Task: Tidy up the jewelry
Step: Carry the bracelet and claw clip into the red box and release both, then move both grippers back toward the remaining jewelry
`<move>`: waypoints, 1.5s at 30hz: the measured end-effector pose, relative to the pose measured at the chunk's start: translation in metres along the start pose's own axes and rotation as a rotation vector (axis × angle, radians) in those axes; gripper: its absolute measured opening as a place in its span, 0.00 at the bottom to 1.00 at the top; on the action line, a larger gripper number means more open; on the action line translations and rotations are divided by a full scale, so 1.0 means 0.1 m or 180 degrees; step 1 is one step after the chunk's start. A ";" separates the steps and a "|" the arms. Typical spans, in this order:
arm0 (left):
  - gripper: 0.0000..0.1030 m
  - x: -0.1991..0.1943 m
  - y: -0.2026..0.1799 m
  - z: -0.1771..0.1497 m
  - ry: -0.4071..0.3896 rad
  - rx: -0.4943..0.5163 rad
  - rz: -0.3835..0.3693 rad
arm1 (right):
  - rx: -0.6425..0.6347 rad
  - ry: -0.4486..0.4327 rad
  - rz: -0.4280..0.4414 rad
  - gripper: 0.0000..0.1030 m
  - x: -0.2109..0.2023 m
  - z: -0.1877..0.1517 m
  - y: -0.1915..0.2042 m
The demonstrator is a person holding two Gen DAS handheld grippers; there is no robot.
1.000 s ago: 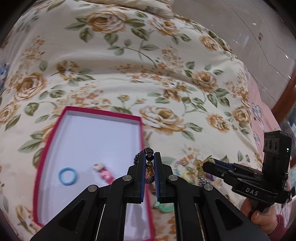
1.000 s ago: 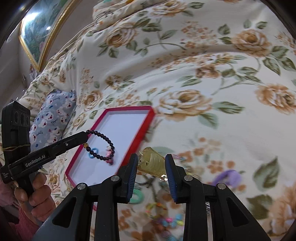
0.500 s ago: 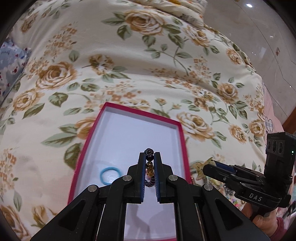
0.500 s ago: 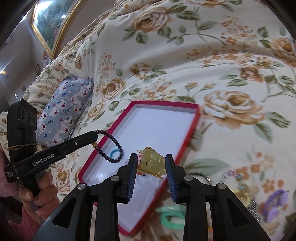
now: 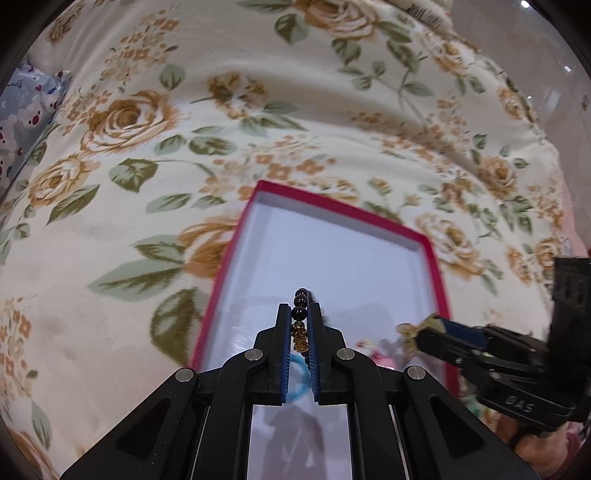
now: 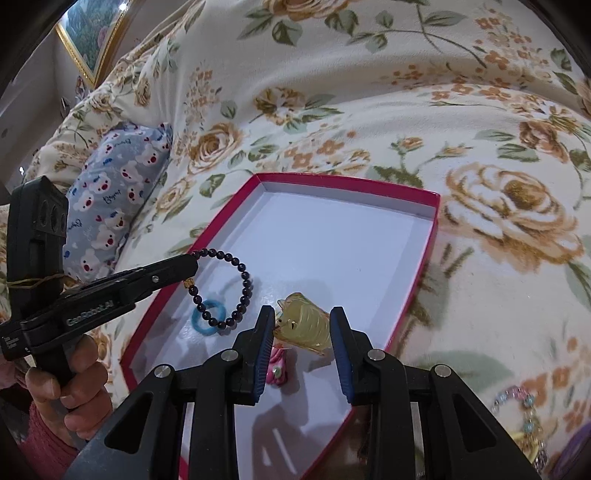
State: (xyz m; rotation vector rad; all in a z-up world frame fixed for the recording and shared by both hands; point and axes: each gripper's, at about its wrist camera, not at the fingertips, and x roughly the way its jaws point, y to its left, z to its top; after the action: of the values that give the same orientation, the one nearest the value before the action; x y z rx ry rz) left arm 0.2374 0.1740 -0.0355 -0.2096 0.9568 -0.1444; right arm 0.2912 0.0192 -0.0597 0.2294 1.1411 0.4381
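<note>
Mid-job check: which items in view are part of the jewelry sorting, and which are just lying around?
In play: left gripper holding dark bead bracelet; right gripper holding yellow hair claw; red box with blue ring, pink clip.
Bystanders: floral quilt, bear-print pillow, framed picture.

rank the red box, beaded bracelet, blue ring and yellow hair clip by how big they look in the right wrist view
1. red box, by far the largest.
2. beaded bracelet, a loop hanging from the left tool.
3. yellow hair clip, held in the right tool; it is nearest the camera, so its rank against the bracelet is unsure.
4. blue ring, smallest.
</note>
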 end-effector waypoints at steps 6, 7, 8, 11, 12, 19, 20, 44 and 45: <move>0.07 0.30 -0.02 0.02 0.0130 0.0040 0.0207 | -0.0067 0.0067 -0.0039 0.31 0.11 0.00 0.01; 0.07 0.32 -0.03 0.02 0.0137 0.0062 0.0236 | -0.0078 0.0071 -0.0036 0.32 0.11 0.00 0.00; 0.07 0.34 -0.04 0.01 0.0147 0.0085 0.0263 | -0.0081 0.0081 -0.0028 0.33 0.12 0.00 0.01; 0.07 0.40 -0.07 0.00 0.0190 0.0123 0.0324 | -0.0083 0.0073 -0.0031 0.34 0.13 0.01 0.02; 0.08 0.42 -0.09 0.01 0.0210 0.0139 0.0354 | -0.0077 0.0067 -0.0031 0.34 0.13 0.00 0.02; 0.08 0.45 -0.11 0.01 0.0263 0.0153 0.0430 | -0.0020 0.0073 0.0014 0.34 0.12 0.01 0.00; 0.08 0.44 -0.11 0.01 0.0266 0.0144 0.0434 | -0.0007 0.0077 0.0020 0.34 0.12 0.01 0.00; 0.37 -0.41 -0.21 -0.36 -0.0022 -0.0075 0.0314 | 0.0190 -0.0303 0.0084 0.42 -0.75 -0.32 -0.11; 0.37 -0.46 -0.25 -0.42 -0.0025 -0.0091 0.0284 | 0.0211 -0.0314 0.0071 0.42 -0.80 -0.36 -0.14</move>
State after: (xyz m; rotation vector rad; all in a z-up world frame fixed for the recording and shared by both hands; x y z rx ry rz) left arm 0.1762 0.1551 -0.0168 -0.1934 0.9591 -0.0480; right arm 0.2340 -0.0307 -0.0138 0.3186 1.0581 0.4047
